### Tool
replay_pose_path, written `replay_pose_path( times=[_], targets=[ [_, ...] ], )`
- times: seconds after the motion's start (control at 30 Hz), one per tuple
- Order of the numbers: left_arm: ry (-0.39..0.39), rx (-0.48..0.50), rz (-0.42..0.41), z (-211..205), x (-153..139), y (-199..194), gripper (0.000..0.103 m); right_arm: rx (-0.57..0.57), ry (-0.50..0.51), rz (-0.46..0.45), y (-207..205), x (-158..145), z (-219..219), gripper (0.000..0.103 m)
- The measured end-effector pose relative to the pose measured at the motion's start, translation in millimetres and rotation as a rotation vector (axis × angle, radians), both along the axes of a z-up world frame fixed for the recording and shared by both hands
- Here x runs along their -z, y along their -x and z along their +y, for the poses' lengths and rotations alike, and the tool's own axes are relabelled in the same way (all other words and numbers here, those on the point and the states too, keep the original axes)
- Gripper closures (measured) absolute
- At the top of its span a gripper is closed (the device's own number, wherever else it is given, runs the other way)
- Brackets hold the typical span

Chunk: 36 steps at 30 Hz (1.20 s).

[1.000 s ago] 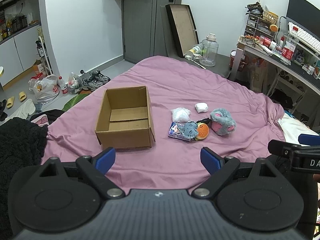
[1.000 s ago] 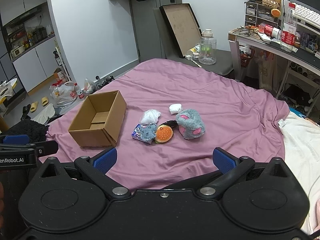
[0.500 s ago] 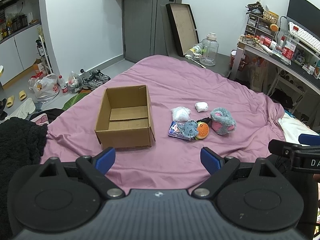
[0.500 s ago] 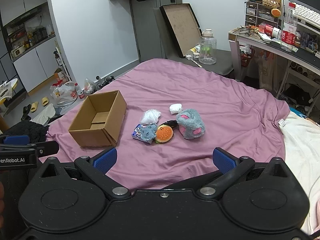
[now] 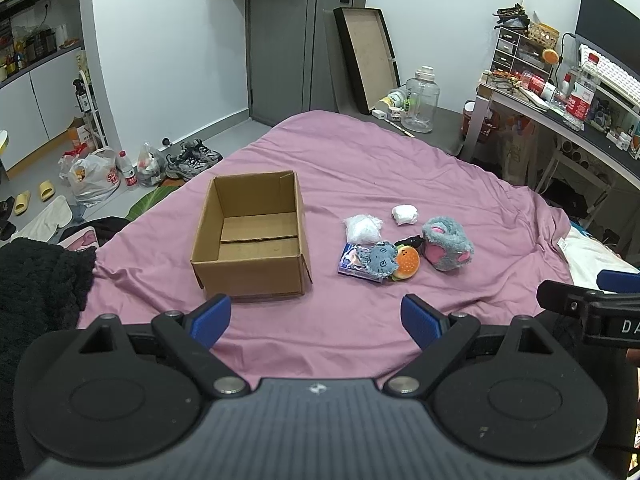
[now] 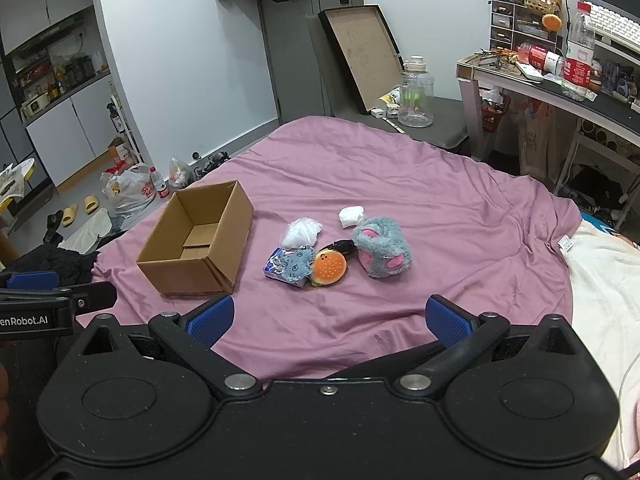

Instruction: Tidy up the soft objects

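Task not started: box (image 5: 250,236) on bed (image 5: 360,160) empty. Toys (image 5: 404,246) clustered right of box, apart from it. Left tongs (image 5: 316,316) and right tongs (image 6: 328,316) spread, empty, well short of toys.

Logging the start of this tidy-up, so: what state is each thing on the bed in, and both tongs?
cardboard box: open, upright, empty.
hamburger plush: on the bedsheet, outside the box.
grey paw plush: on the bedsheet, outside the box.
white plastic bag: crumpled, outside the box.
left tongs: open, holding nothing.
right tongs: open, holding nothing.
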State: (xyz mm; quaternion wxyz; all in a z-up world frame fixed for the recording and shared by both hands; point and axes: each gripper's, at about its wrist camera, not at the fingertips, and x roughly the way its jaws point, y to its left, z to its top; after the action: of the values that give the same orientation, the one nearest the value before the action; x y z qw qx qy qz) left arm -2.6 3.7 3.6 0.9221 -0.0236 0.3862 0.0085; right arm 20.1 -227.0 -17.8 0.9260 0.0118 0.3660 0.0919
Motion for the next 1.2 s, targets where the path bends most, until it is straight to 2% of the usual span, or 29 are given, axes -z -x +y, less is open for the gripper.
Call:
replay_pose_path(
  times=[0.47,0.67,1.03,1.2],
  targets=[
    [0.01,-0.016,-0.023,1.3,-2.4,-0.5,0.012,-0.014,-0.014,0.009,-2.8,6.4,-0.9,0.0],
    [0.008,-0.027,-0.034,2.3,1.6,-2.6,0.012,-0.013,-0.032,0.024,-12.2,20.8,-0.8,0.0],
    [0.009,-0.009,-0.033,-7.1,22.1,-33.9,0.012,0.011,-0.095,0.037,-45.9,44.3,-17.5,0.0],
    [0.035,-0.005,-0.01,-13.3,32.8,-53.1,0.012,0.019,-0.112,0.019,-59.8,51.9,-24.5,0.0]
  ],
)
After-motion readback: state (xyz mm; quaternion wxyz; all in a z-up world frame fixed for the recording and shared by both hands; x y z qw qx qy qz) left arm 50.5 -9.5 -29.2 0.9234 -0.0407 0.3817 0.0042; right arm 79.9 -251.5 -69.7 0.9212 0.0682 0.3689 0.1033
